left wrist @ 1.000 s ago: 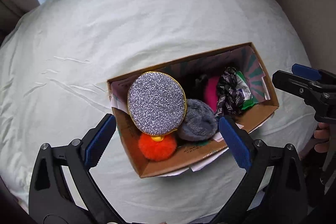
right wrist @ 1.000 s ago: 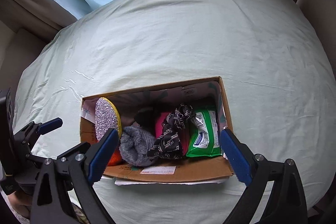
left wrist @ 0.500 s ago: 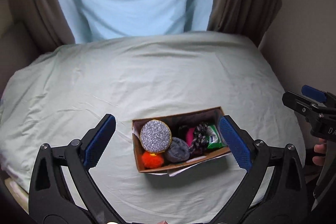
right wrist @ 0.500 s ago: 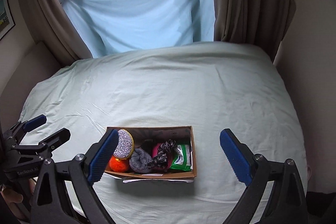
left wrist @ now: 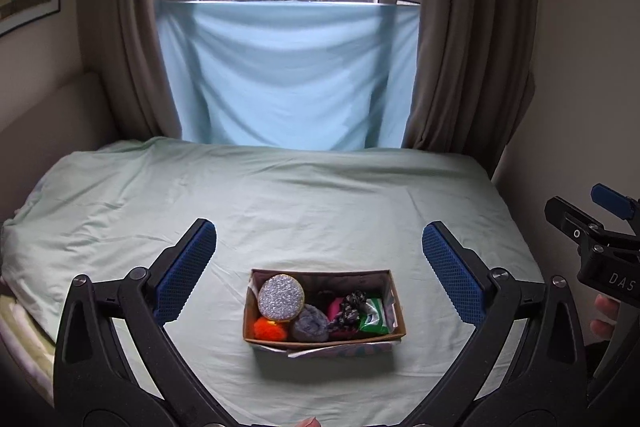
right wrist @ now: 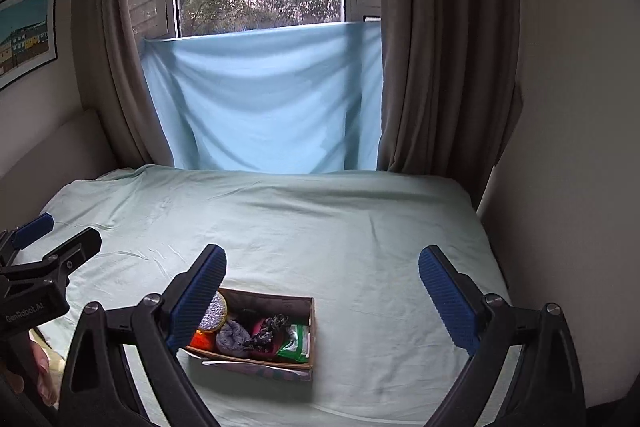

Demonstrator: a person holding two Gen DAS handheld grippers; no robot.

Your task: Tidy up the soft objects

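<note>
The cardboard box [left wrist: 324,341] of soft objects sat on the pale green bedsheet [left wrist: 280,211], toward its near edge, with both grippers held well above and apart from it. Left to right inside it lay a round glittery silver pad [left wrist: 281,297] propped over a fuzzy orange pom-pom [left wrist: 269,329], a rolled grey fleecy piece [left wrist: 309,323], something pink [left wrist: 335,307] under a dark patterned scrunchie [left wrist: 348,309], and a glossy green packet [left wrist: 374,319]. The left gripper [left wrist: 319,267] was spread wide and empty; the right gripper [right wrist: 322,287] likewise gaped, holding nothing. Judging by the bare sheet and full box, the sorting looked finished or about to start; any next move would call for lowering one gripper straight into the box.
</note>
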